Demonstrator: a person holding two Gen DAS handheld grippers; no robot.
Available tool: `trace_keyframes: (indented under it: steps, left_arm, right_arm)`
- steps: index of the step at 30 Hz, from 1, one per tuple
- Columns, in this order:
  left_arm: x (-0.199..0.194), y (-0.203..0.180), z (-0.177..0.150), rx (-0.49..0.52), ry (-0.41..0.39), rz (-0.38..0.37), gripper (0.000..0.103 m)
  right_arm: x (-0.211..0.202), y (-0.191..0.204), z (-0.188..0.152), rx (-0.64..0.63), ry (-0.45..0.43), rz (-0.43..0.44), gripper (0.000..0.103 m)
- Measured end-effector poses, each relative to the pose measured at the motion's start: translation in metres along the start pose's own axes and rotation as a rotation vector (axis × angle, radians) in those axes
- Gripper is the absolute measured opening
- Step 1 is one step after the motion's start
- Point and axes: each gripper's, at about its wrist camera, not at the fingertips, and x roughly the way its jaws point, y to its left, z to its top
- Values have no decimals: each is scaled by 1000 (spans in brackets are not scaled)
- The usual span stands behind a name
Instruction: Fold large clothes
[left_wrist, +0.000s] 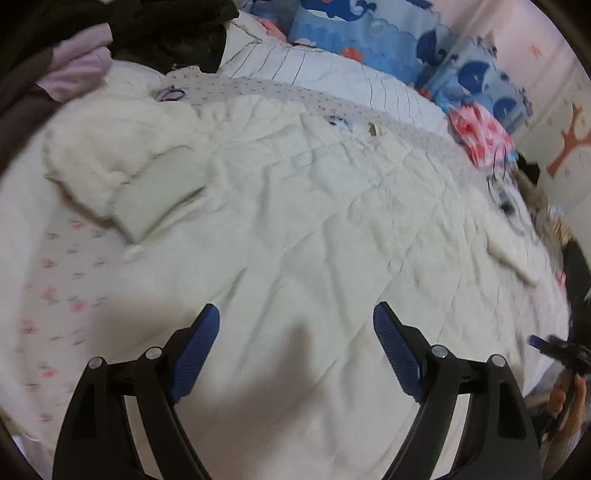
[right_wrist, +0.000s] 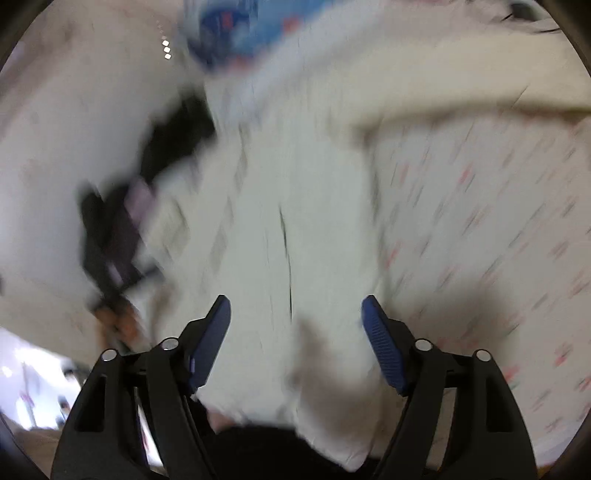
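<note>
Cream garment (left_wrist: 295, 206) lies spread on the bed sheet (left_wrist: 66, 280); left tongs (left_wrist: 295, 321) and right tongs (right_wrist: 295, 310) gape wide, empty.

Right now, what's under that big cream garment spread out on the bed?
Under the cream garment lies a floral bedsheet, showing past its left edge, and a dotted cloth peeks out beyond its far edge. Whatever lies beneath its middle is covered.
</note>
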Motion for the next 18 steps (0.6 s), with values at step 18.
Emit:
trace_keyframes:
  steps: [18]
  left_arm:
    - [92,-54,56,-65,-184,-72,89]
  right_arm:
    - [-40,-226,103,636,-665,-38,81]
